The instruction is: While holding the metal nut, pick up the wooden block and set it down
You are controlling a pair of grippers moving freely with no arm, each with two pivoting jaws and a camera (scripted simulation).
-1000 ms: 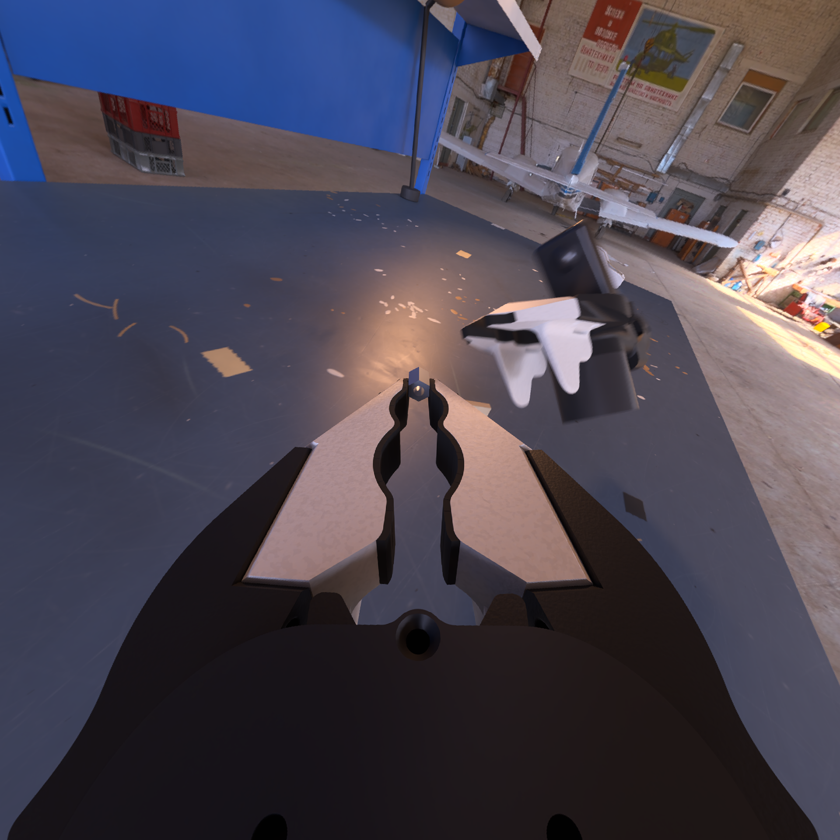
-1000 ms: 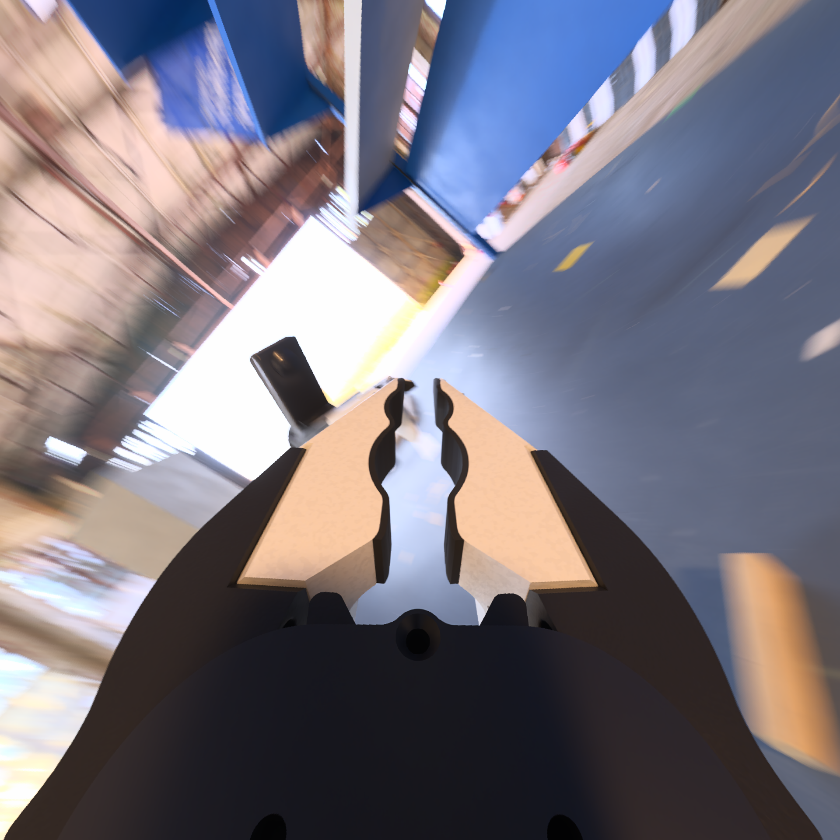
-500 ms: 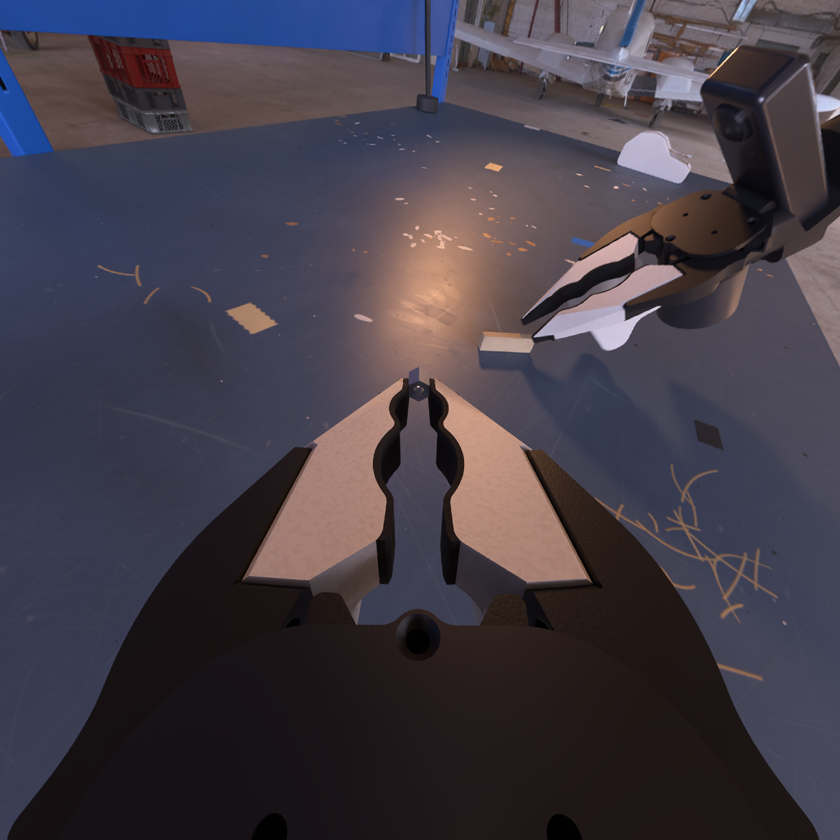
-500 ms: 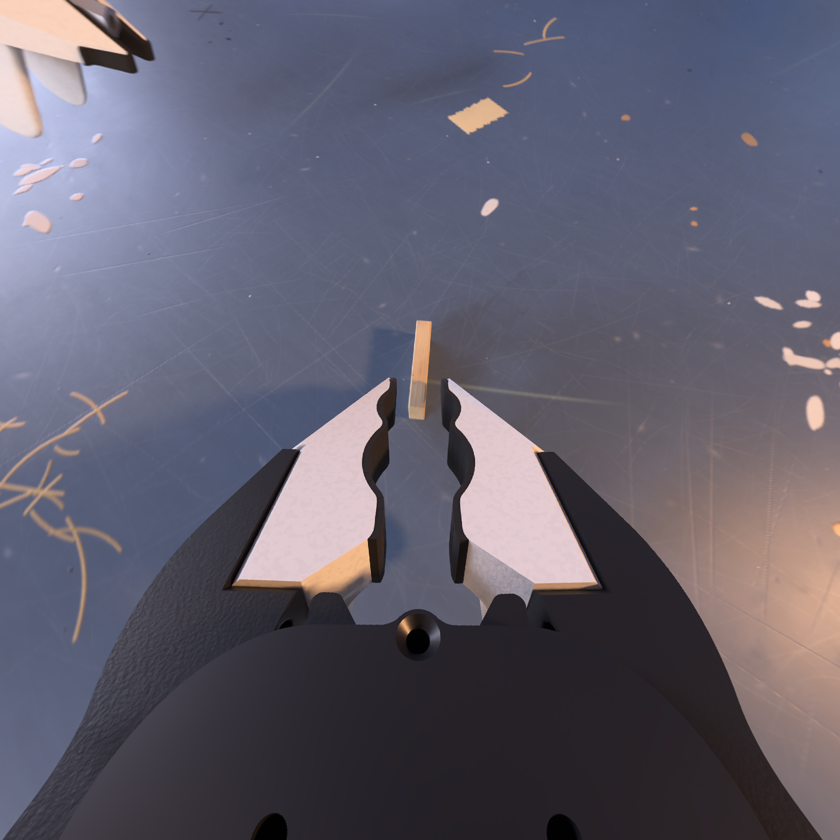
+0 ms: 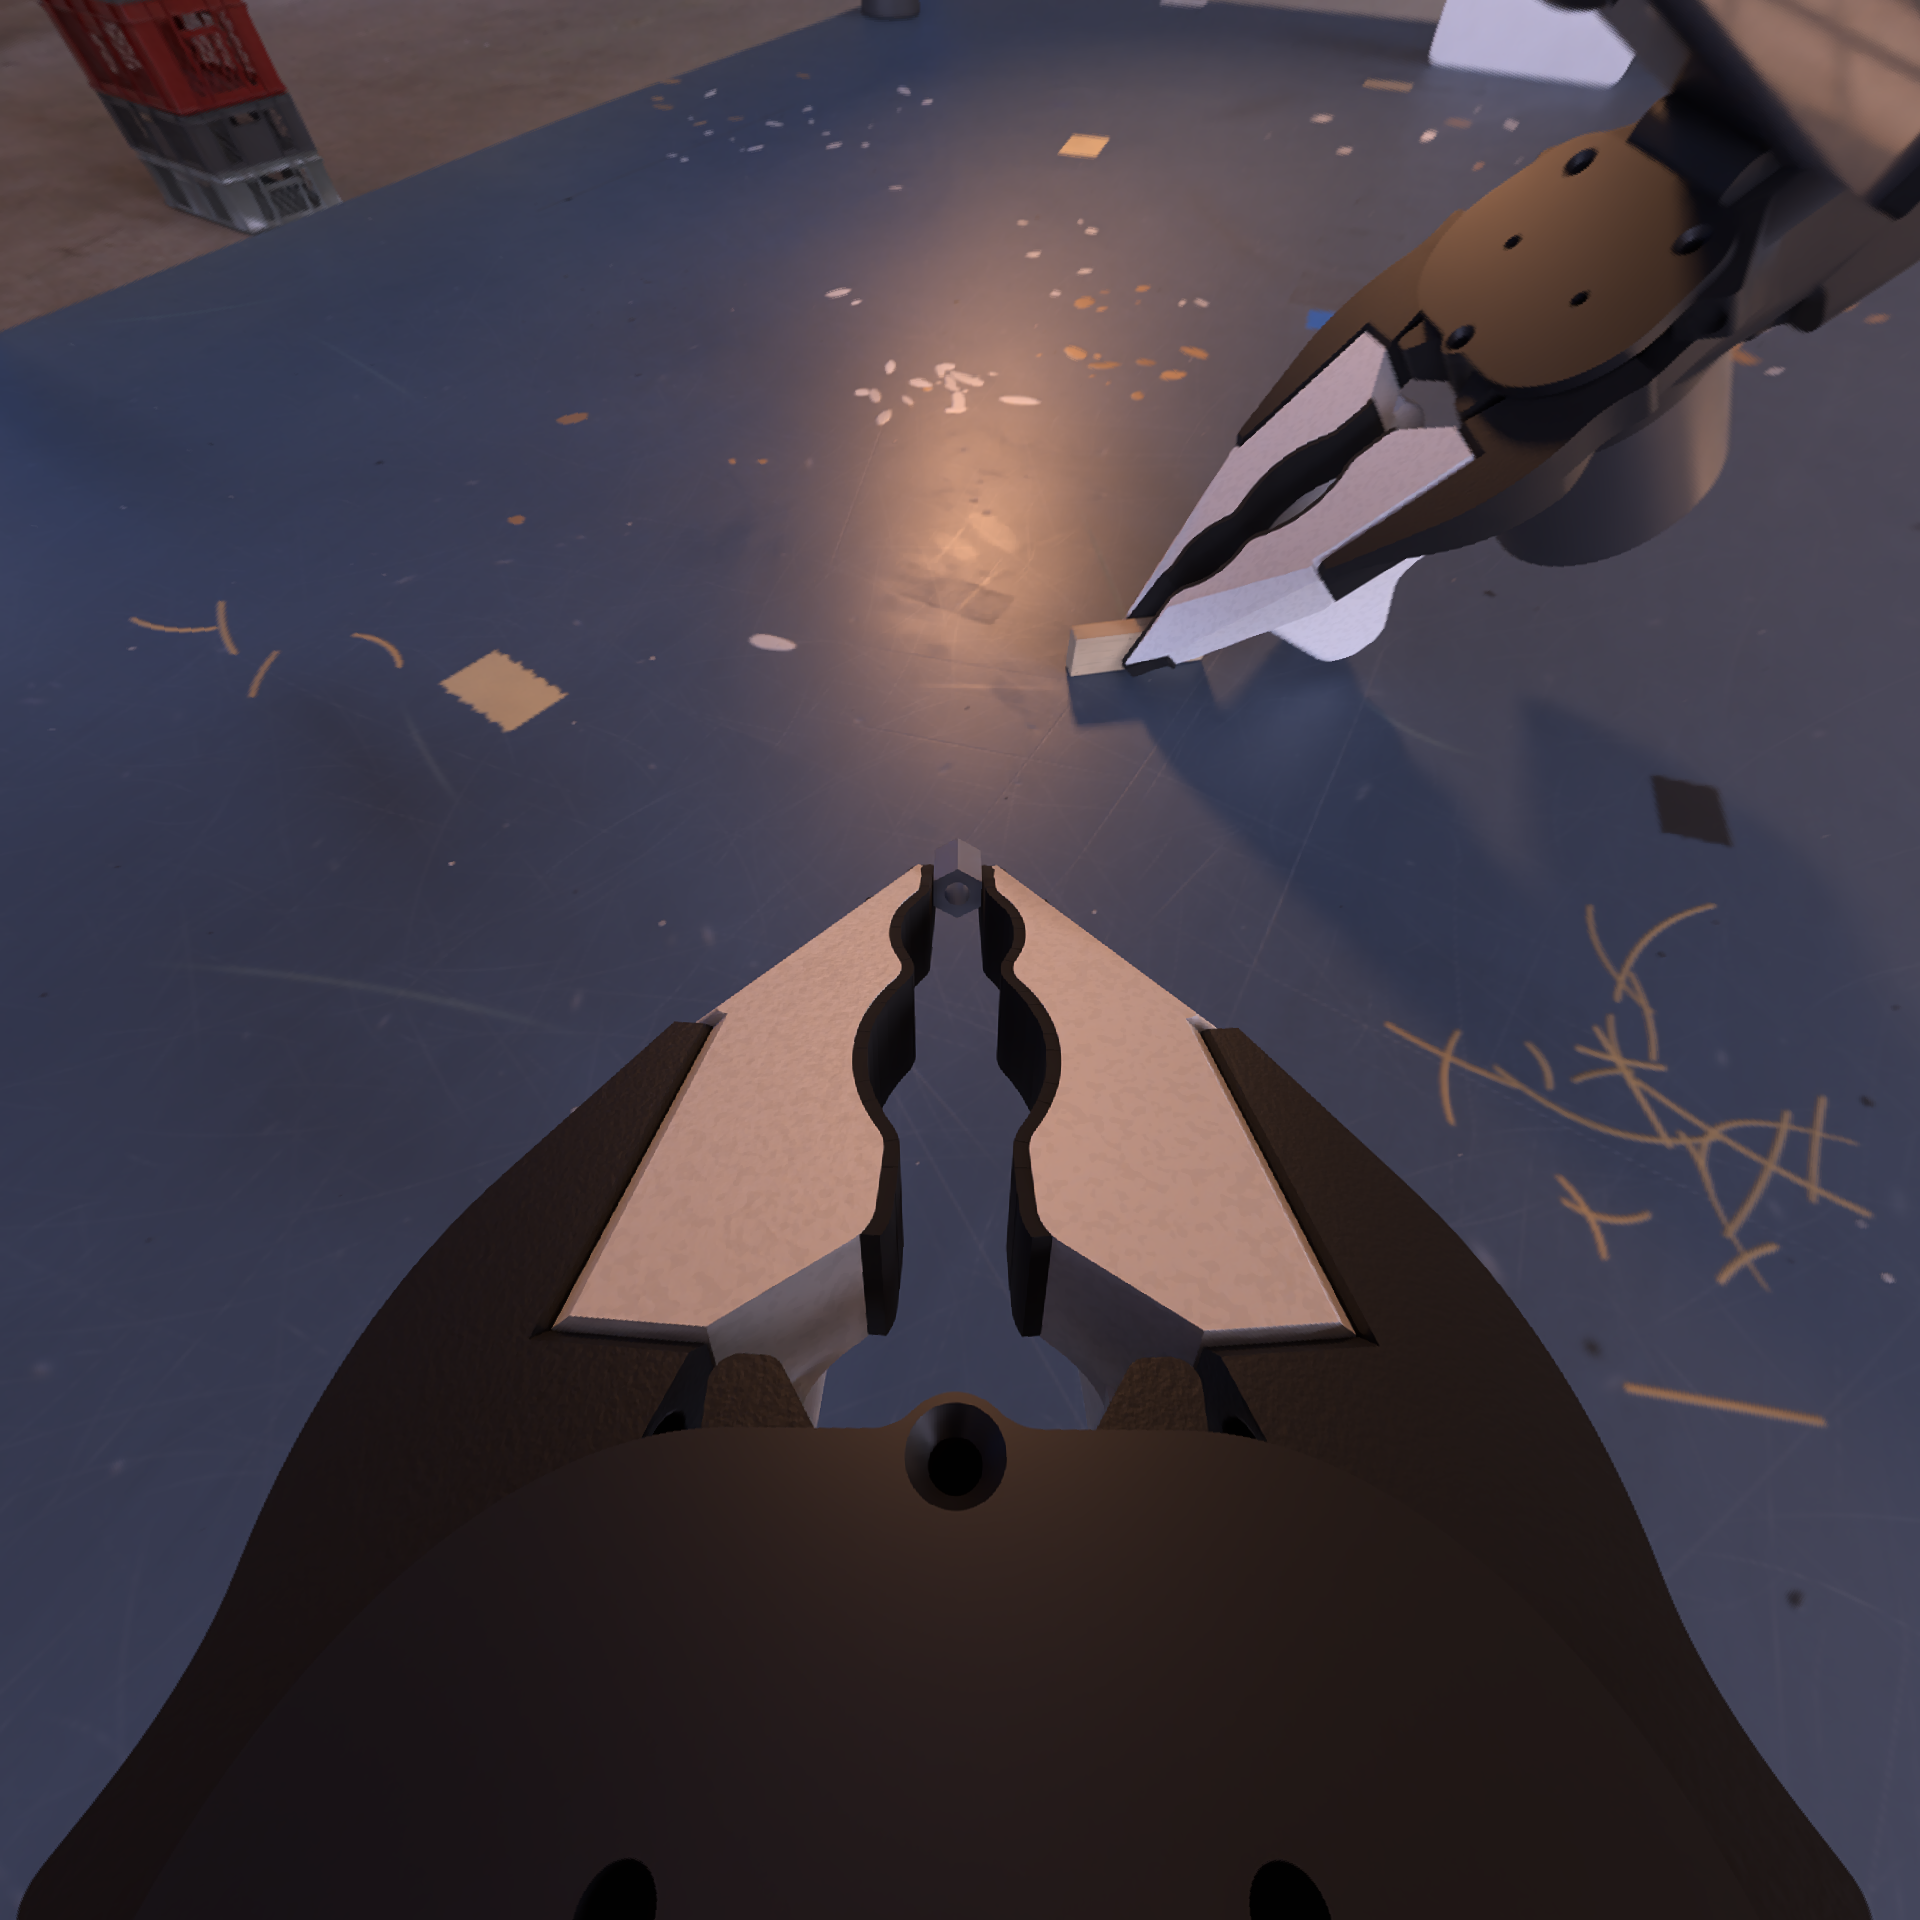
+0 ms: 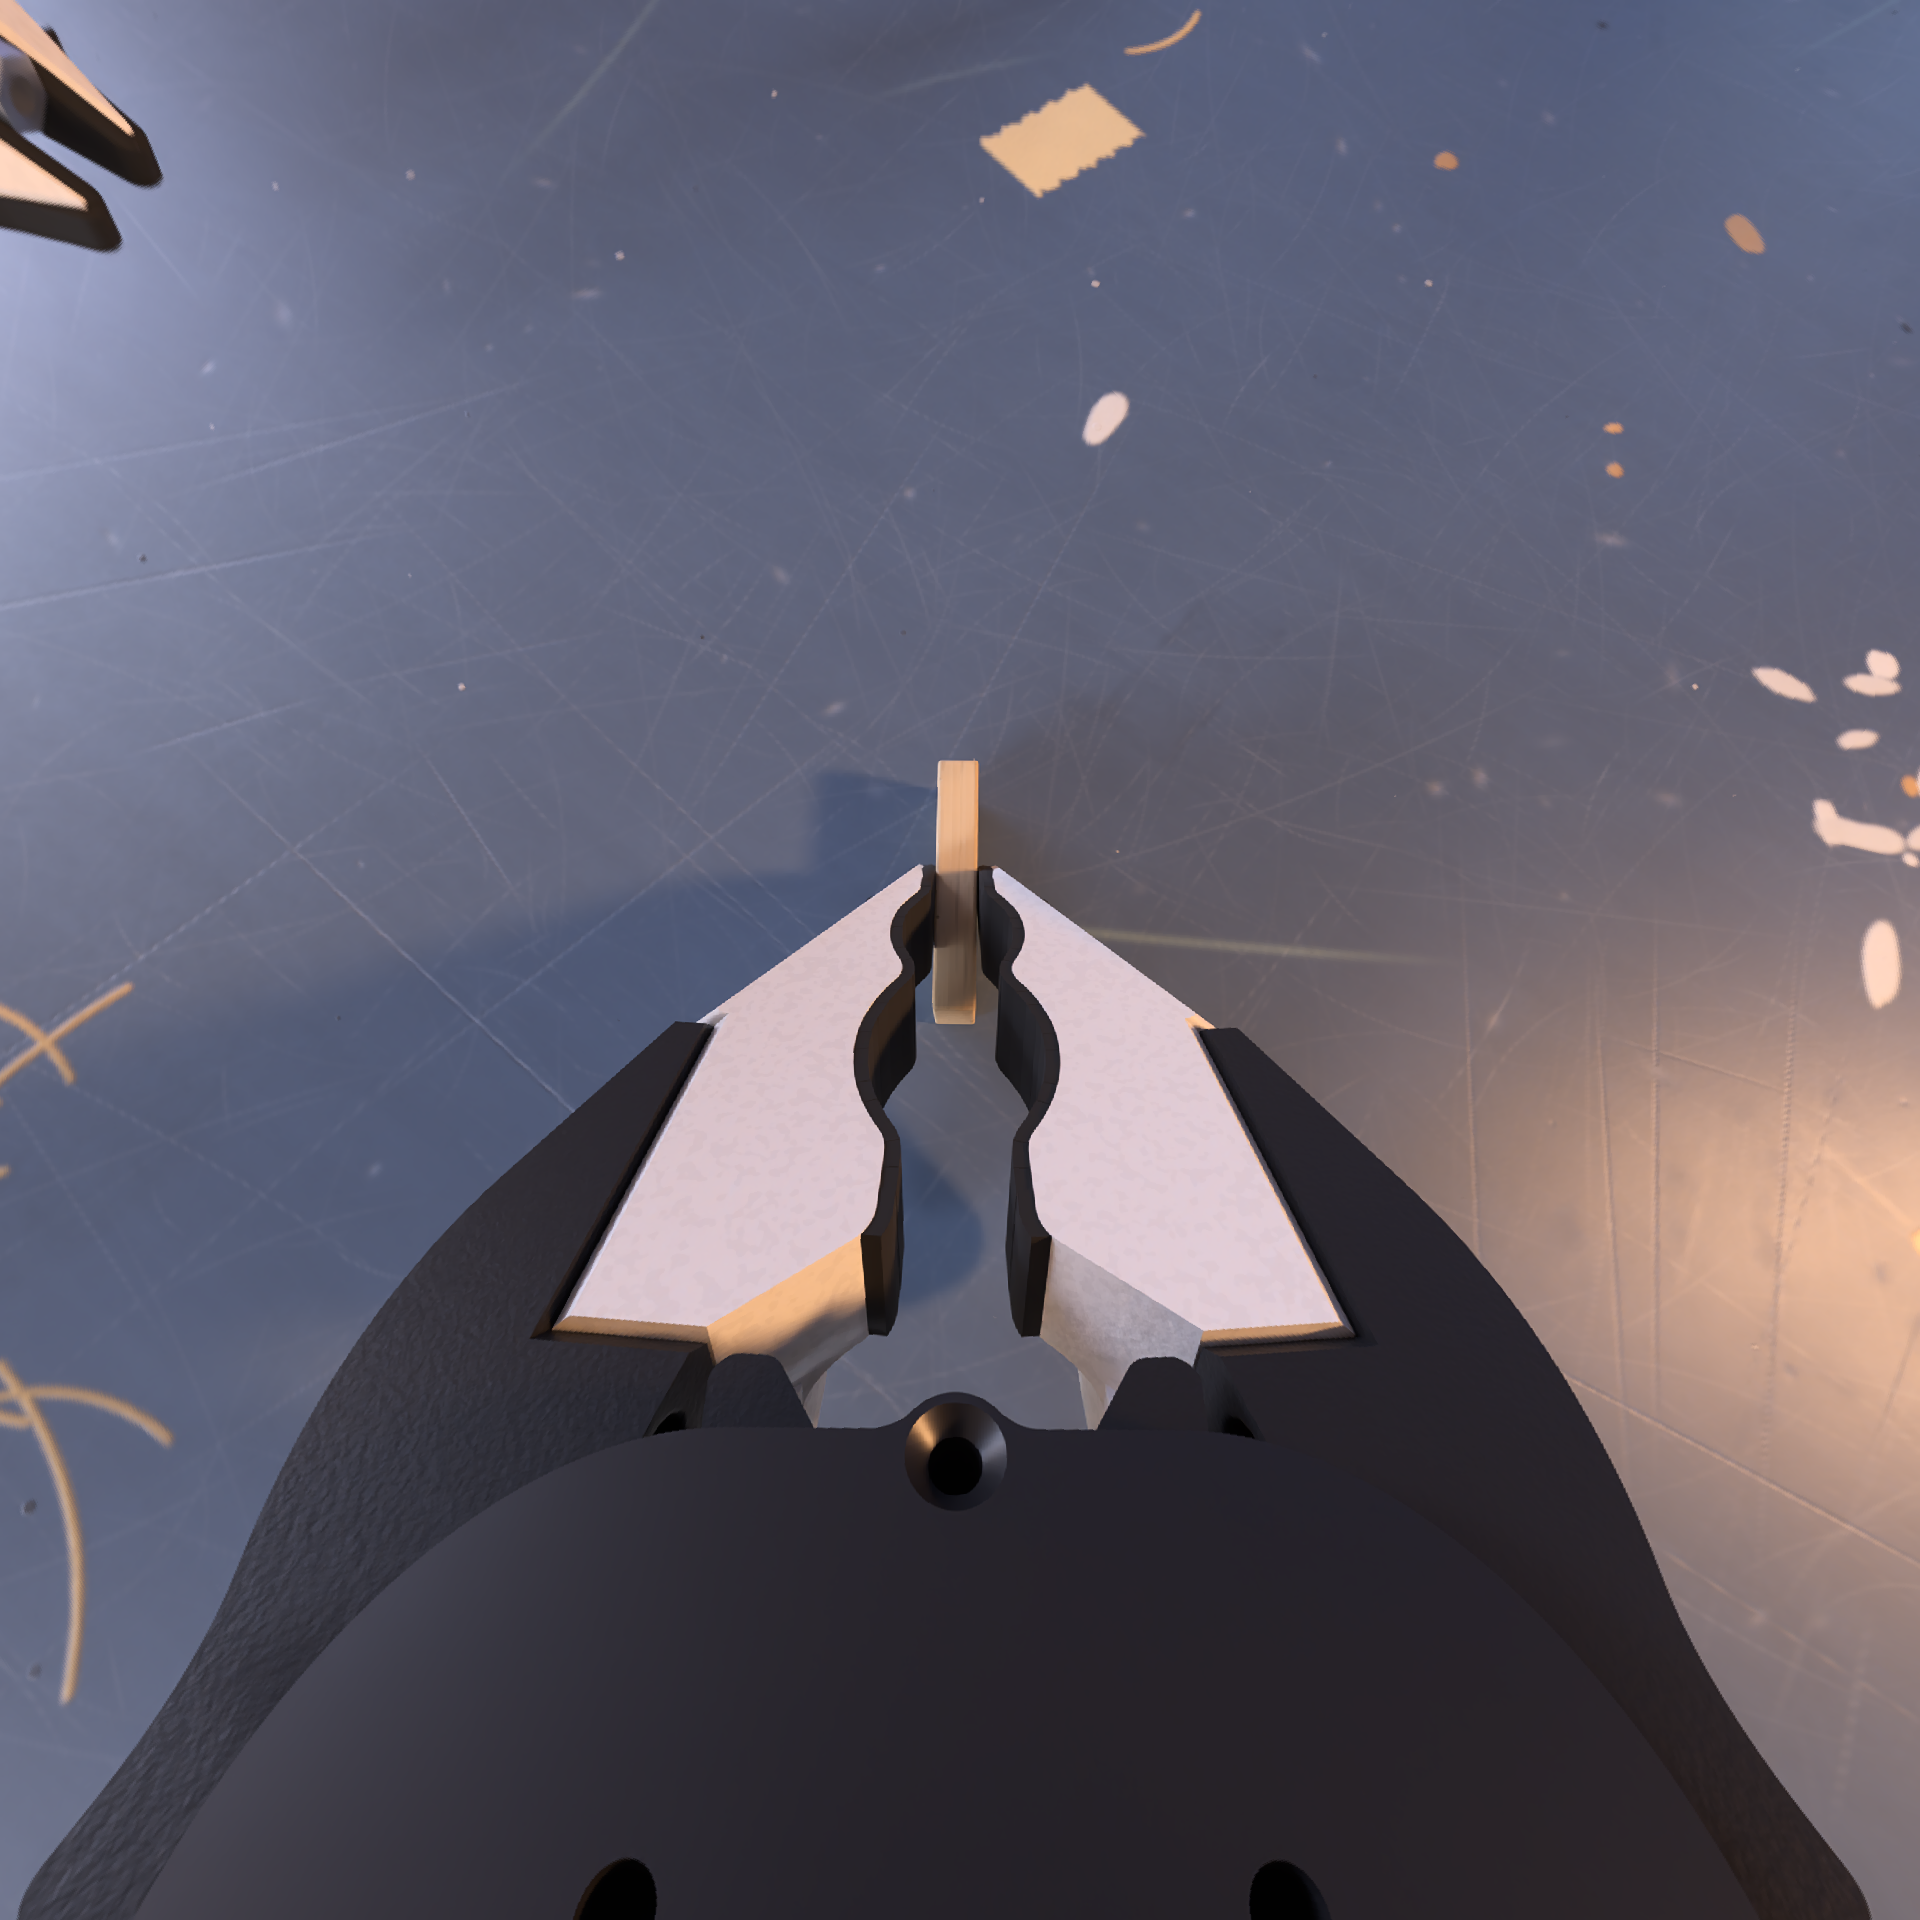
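Note:
My left gripper (image 5: 956,883) is shut on a small metal nut (image 5: 956,894), pinched at the fingertips above the dark table (image 5: 520,935). The thin wooden block (image 6: 956,810) stands on edge between the fingertips of my right gripper (image 6: 956,883), which is shut on it; its far end sticks out past the tips. In the left wrist view the right gripper (image 5: 1143,649) reaches down from the upper right with the block (image 5: 1096,652) at table level. I cannot tell whether the block touches the table. The left gripper (image 6: 52,135) shows in the top left corner of the right wrist view.
Wood shavings (image 5: 1662,1122) lie at the right and a tan patch (image 5: 504,691) at the left. Pale chips (image 5: 935,379) are scattered farther back. Red and grey crates (image 5: 197,114) stand on the floor beyond the far left edge. A white object (image 5: 1517,42) sits at the back right.
My right gripper swung down to the table, slid its fingers around the wooden block and closed on it. My left gripper tilted down toward the table, keeping the nut.

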